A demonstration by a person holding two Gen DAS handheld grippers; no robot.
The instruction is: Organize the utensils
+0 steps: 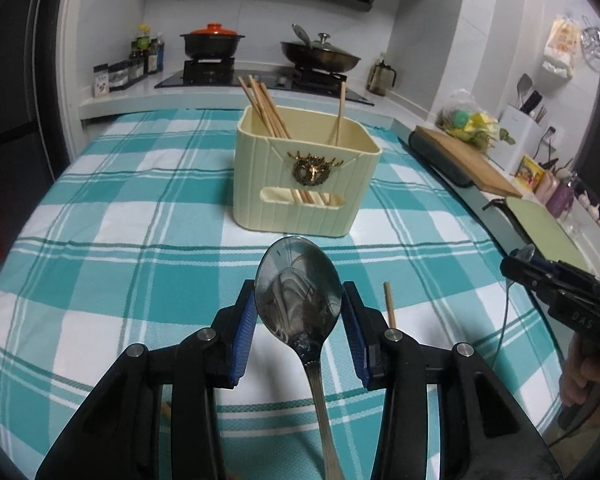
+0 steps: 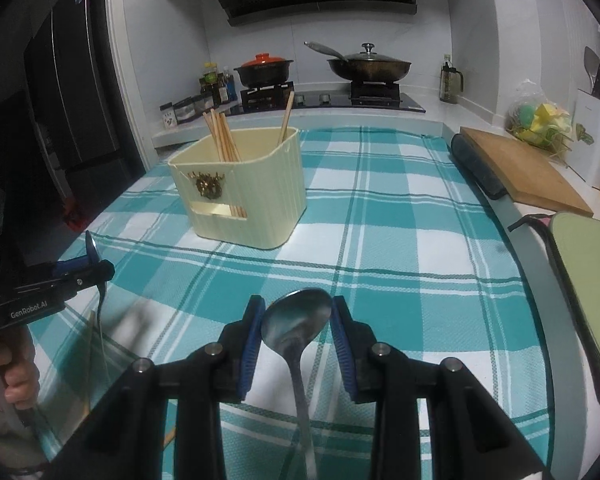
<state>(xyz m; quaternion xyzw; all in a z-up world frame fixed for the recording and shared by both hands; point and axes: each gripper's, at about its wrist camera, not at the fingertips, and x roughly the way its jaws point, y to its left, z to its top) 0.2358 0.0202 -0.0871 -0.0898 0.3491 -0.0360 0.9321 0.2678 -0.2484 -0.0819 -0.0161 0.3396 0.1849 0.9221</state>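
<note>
Left gripper [image 1: 299,312]: blue pads clamp a polished steel spoon [image 1: 298,286] at the bowl, handle trailing back toward the camera.
Right gripper [image 2: 298,322]: grips a second steel spoon [image 2: 296,320] the same way.
Holder: cream ribbed plastic utensil box [image 1: 306,172] with wooden chopsticks [image 1: 266,108], straight ahead of the left gripper, nearer it; ahead-left of the right.
Room: open checked tablecloth [image 1: 120,216] all round; far table edge is behind the box.

Utensil holder [image 1: 306,172] near tablecloth's [image 1: 100,216] far edge, chopsticks [image 1: 266,108] in it; loose chopstick [image 1: 389,305] near front edge.
</note>
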